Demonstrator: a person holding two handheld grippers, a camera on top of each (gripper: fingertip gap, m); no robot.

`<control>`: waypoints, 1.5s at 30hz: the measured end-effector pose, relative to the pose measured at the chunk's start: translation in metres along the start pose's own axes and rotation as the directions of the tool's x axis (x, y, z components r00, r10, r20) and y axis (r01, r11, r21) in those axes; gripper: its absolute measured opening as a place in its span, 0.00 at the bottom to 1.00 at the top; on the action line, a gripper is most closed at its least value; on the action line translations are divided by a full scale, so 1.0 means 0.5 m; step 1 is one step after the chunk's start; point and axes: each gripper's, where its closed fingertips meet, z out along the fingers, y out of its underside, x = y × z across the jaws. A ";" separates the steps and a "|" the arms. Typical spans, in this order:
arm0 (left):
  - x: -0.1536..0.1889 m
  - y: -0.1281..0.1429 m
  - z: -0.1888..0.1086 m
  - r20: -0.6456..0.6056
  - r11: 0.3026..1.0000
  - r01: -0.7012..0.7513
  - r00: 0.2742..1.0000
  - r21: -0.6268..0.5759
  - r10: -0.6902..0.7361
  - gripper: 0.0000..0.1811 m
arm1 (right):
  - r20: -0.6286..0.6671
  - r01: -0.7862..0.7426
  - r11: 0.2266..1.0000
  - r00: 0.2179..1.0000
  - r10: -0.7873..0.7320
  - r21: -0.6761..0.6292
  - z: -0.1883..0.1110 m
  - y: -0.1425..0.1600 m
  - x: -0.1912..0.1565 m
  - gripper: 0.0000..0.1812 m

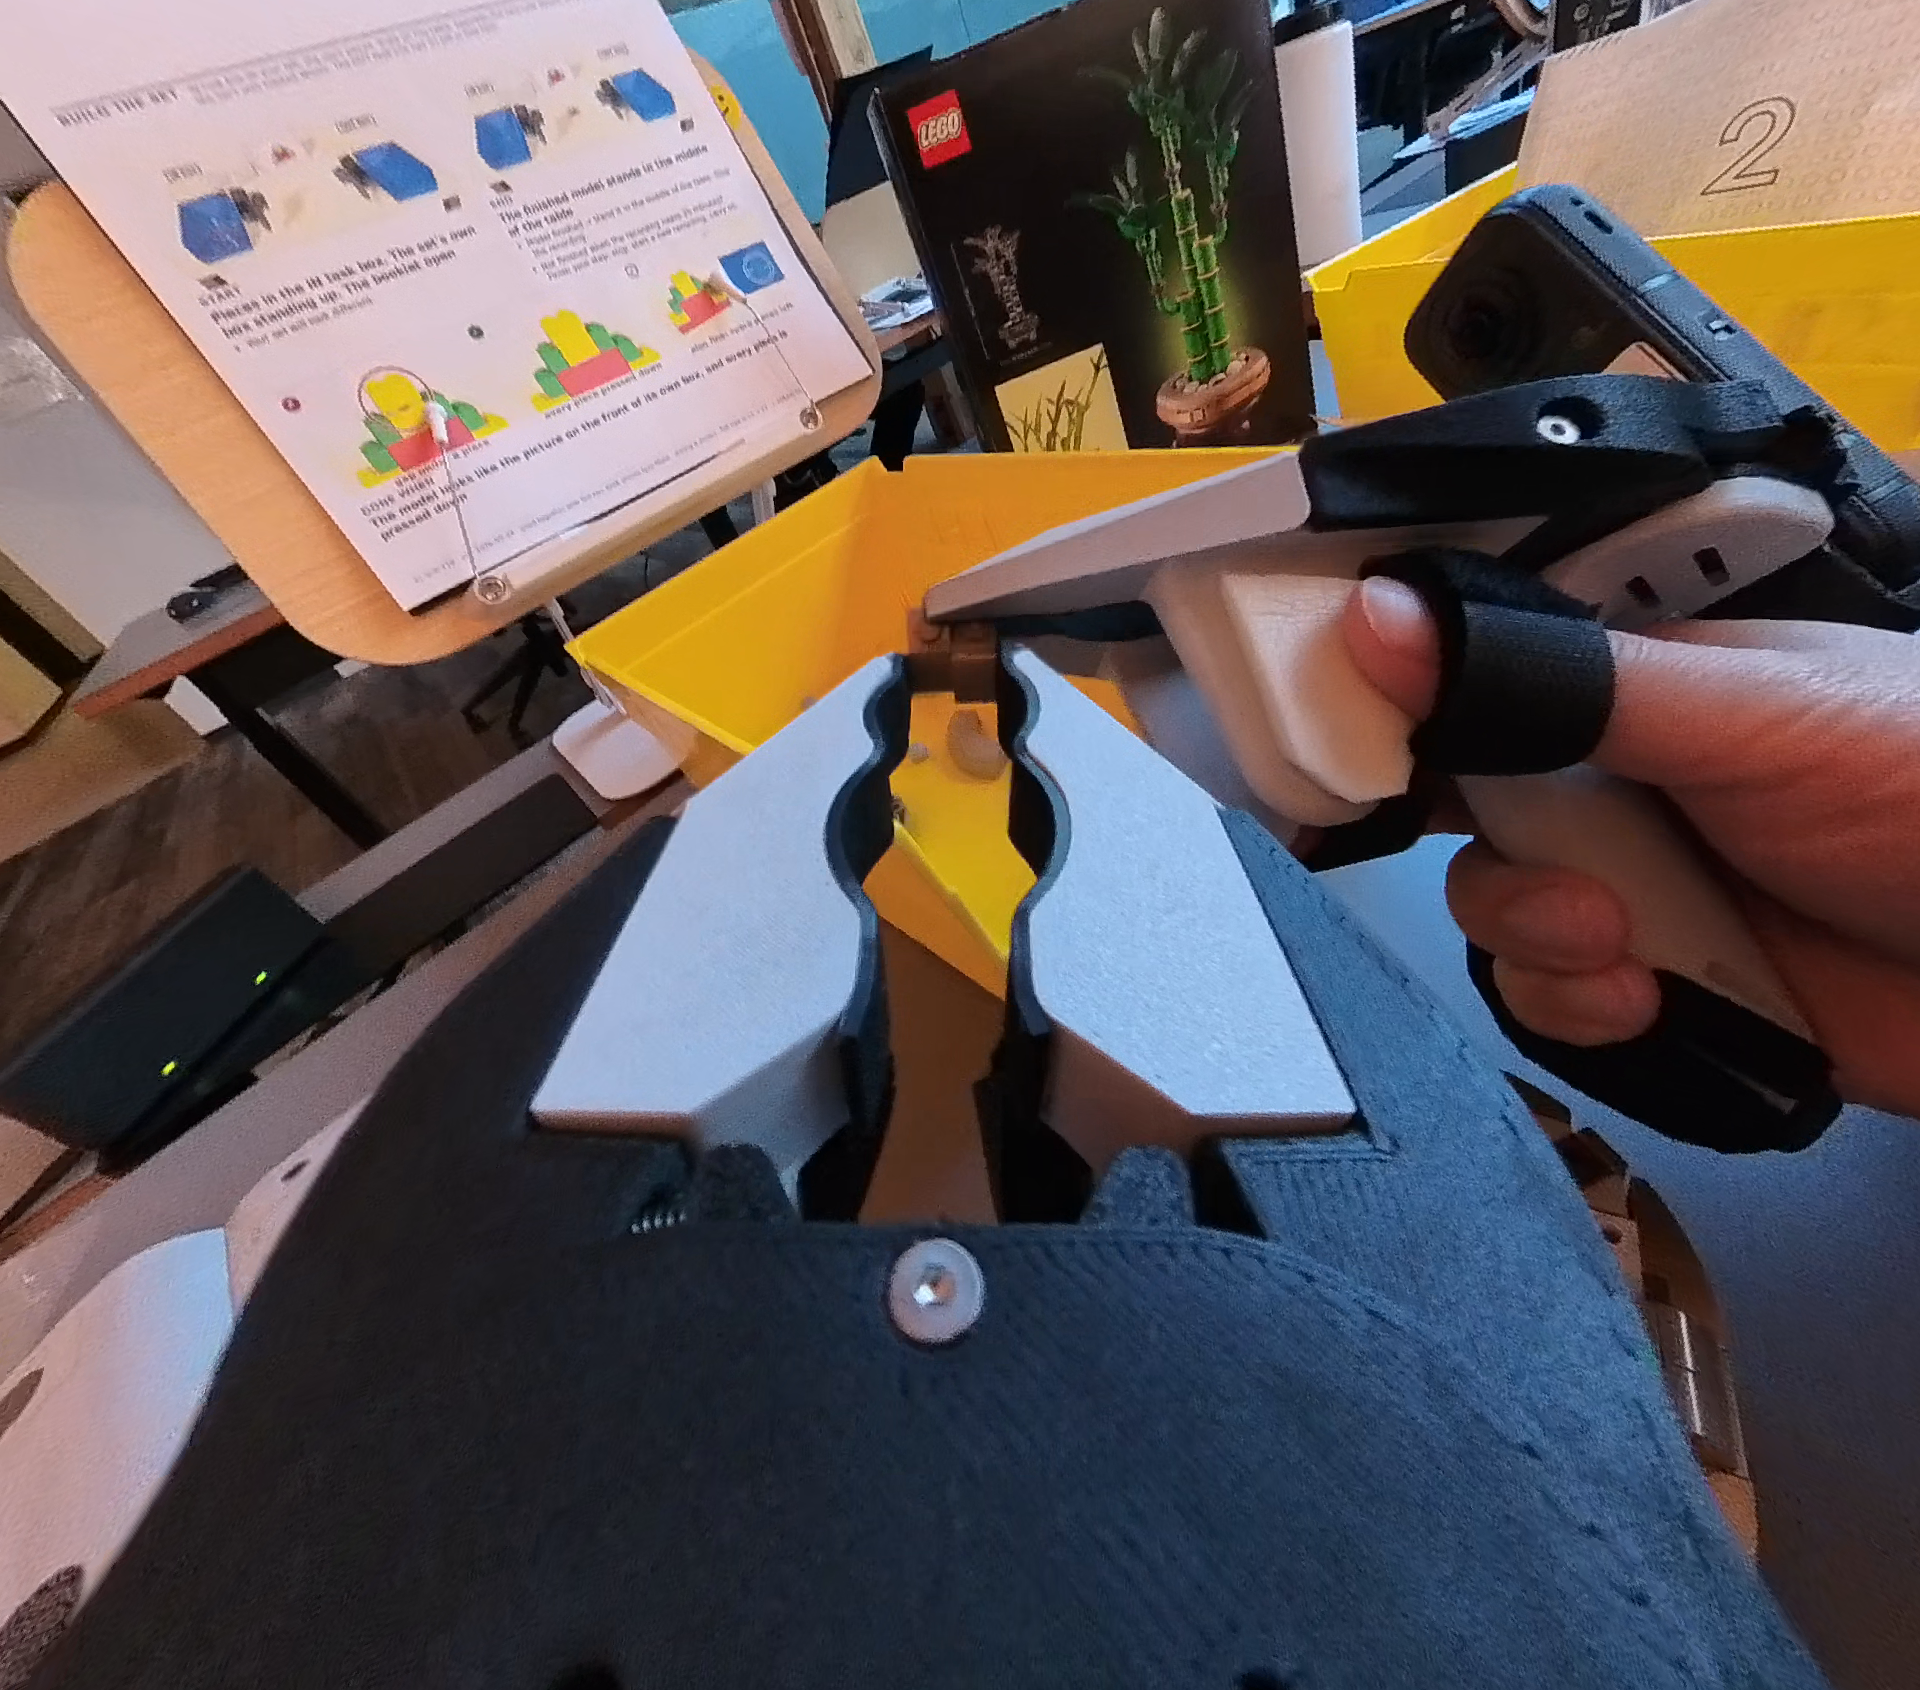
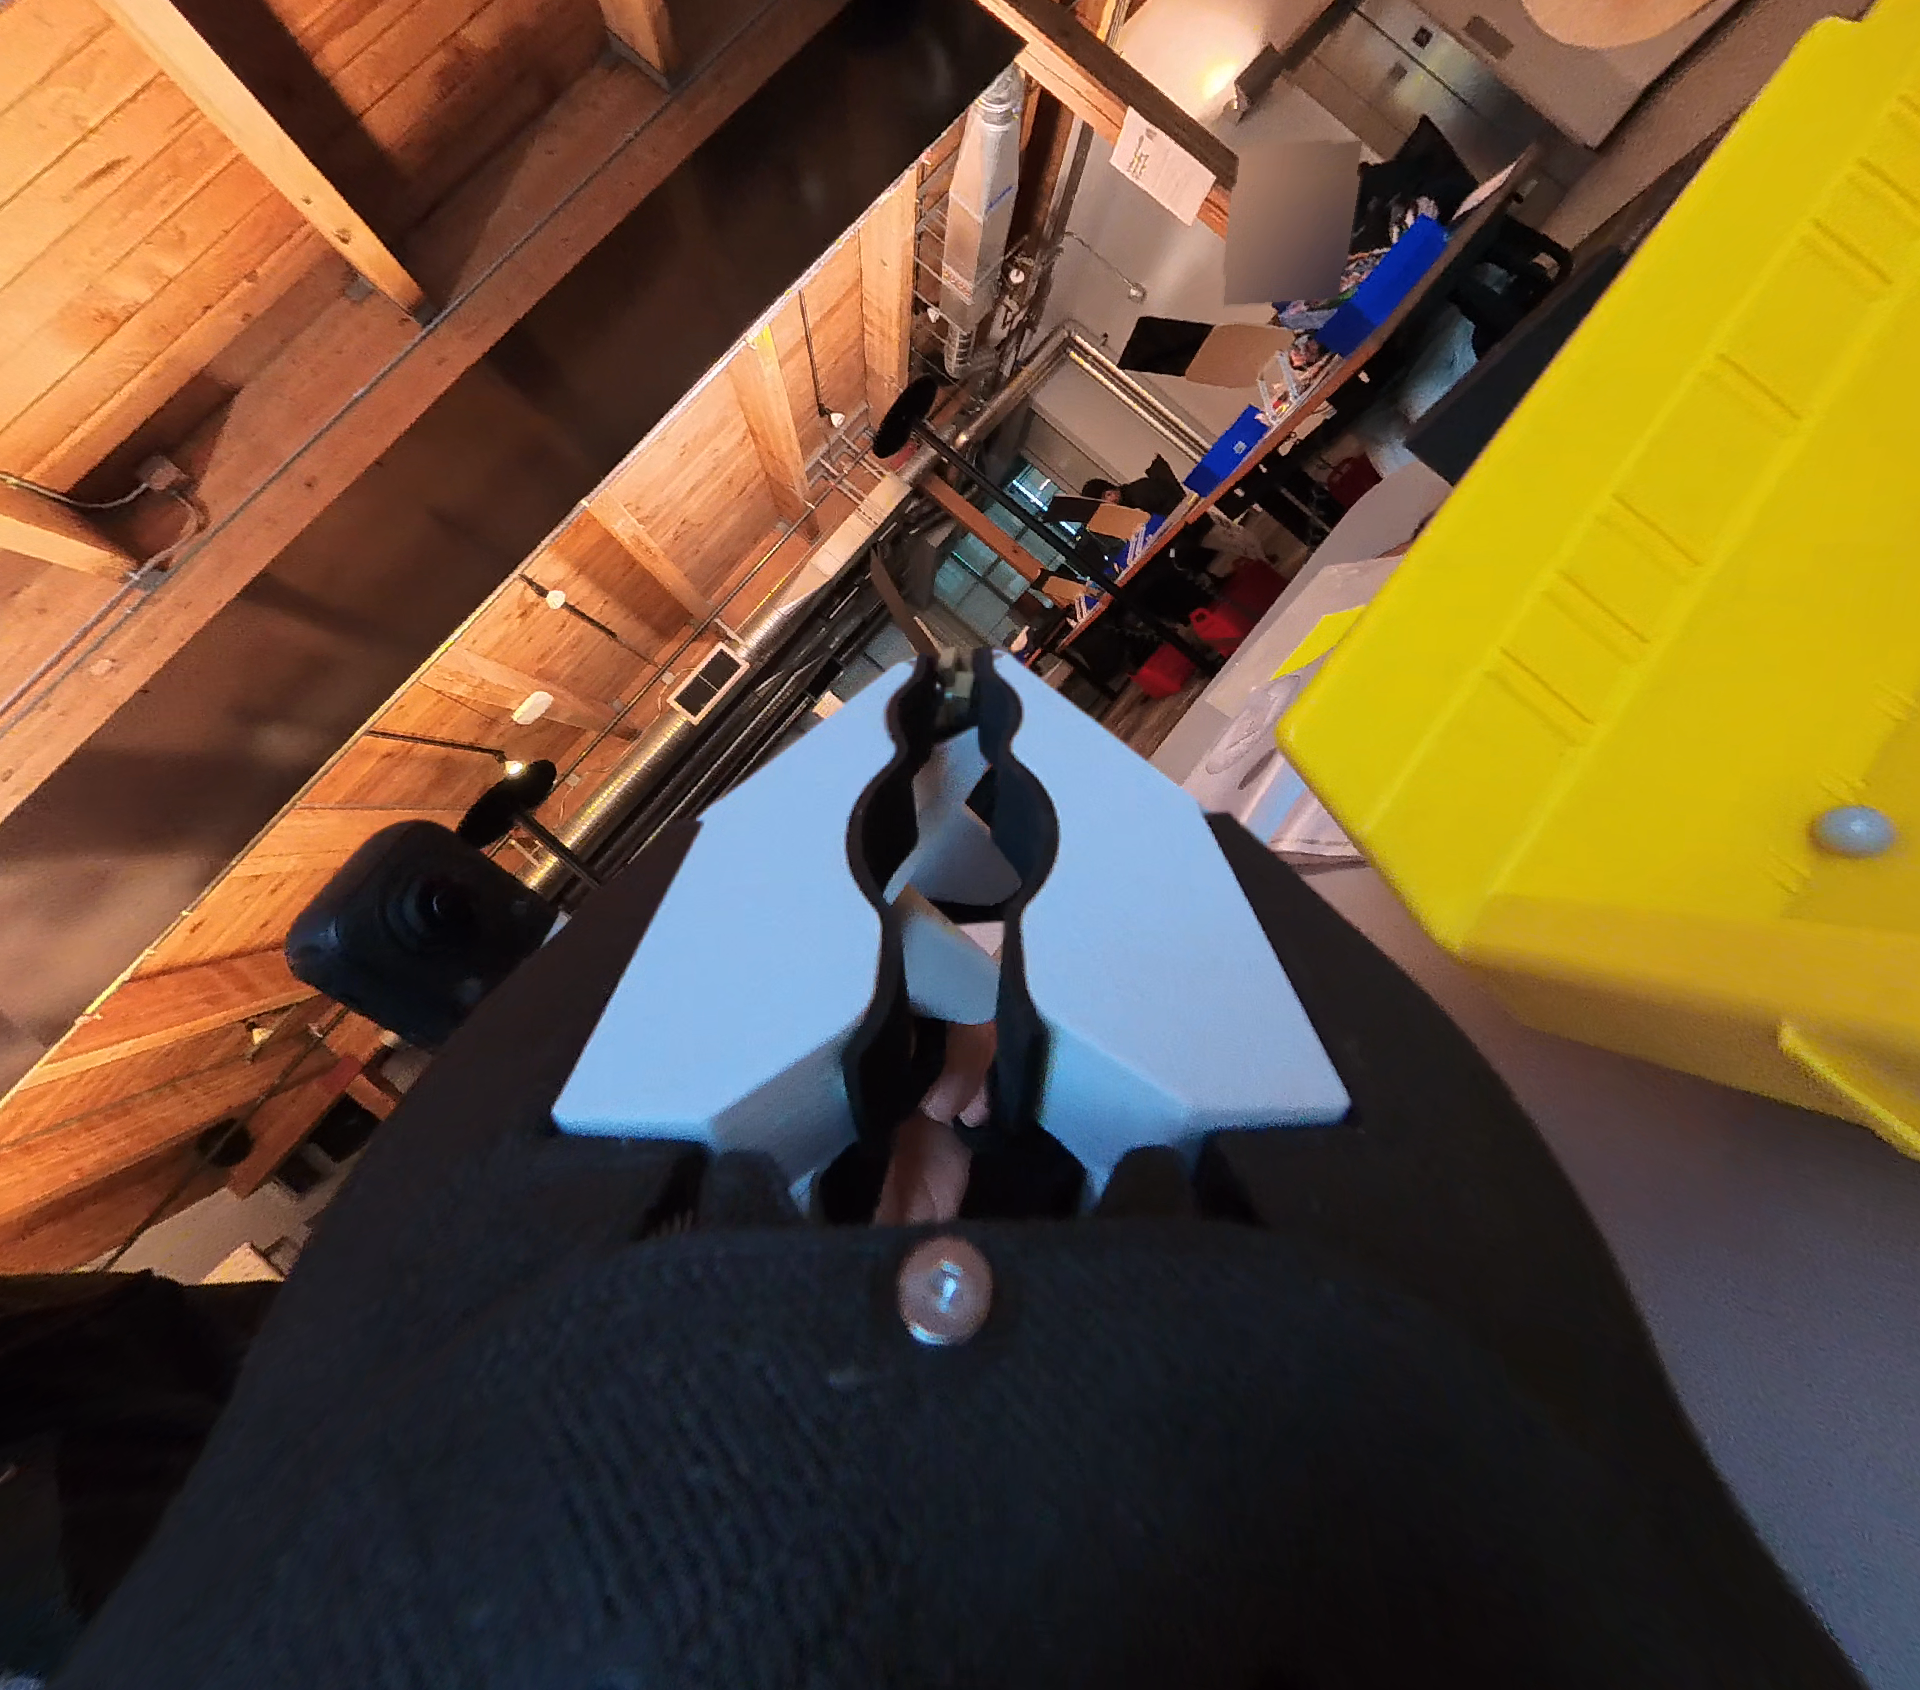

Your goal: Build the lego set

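Brown lego piece (image 1: 951, 658) sits clamped between left gripper (image 1: 951, 674) and right gripper (image 1: 961, 617) jaws.

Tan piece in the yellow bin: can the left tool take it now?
Probably not: the left tool is shut on a brown piece, though the tan piece lies just below in the yellow bin.

- The left gripper (image 1: 951, 653) has pale grey fingers edged in black on a black, ribbed-textured body.
- The piece (image 1: 956, 661) between its tips is brown.
- The right gripper (image 1: 930, 612) is grey and cream with black straps.
- The tray (image 1: 790, 560) is bright yellow.
- The set box (image 1: 1091, 206) is black with a green bamboo plant in a brown pot and a red logo.
- The instruction sheet (image 1: 416, 186) is white with blue, yellow, red and green pictures.
- The ceiling (image 2: 312, 134) is warm orange-brown planks.
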 end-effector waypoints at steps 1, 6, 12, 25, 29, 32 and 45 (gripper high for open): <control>0.000 0.004 0.002 -0.002 1.000 0.005 1.000 -0.012 -0.005 0.08 | 0.000 -0.007 1.000 1.000 0.007 -0.001 -0.001 -0.001 0.002 0.01; 0.004 0.024 0.010 -0.029 0.997 0.047 0.998 -0.061 -0.049 0.09 | -0.021 -0.106 0.994 0.994 0.106 -0.008 -0.003 -0.005 0.024 0.01; 0.005 0.045 0.019 -0.068 0.985 0.137 0.987 -0.107 -0.144 0.10 | -0.025 -0.258 0.966 0.966 0.258 0.024 -0.010 -0.011 0.053 0.01; -0.051 0.079 0.001 -0.035 0.979 0.130 0.990 -0.159 -0.137 0.12 | -0.356 0.169 0.977 0.912 -0.206 -0.131 -0.049 -0.126 0.165 0.01; -0.064 0.090 0.001 -0.040 0.974 0.140 0.988 -0.177 -0.150 0.12 | -0.400 0.043 0.989 0.911 -0.097 -0.141 -0.058 -0.108 0.206 0.01; -0.067 0.101 0.002 -0.051 0.969 0.142 0.987 -0.200 -0.155 0.12 | -0.417 0.054 0.987 0.902 -0.113 -0.149 -0.062 -0.110 0.213 0.01; -0.084 0.127 0.000 -0.082 0.957 0.151 0.981 -0.248 -0.176 0.11 | -0.461 0.145 0.973 0.862 -0.212 -0.177 -0.085 -0.140 0.221 0.14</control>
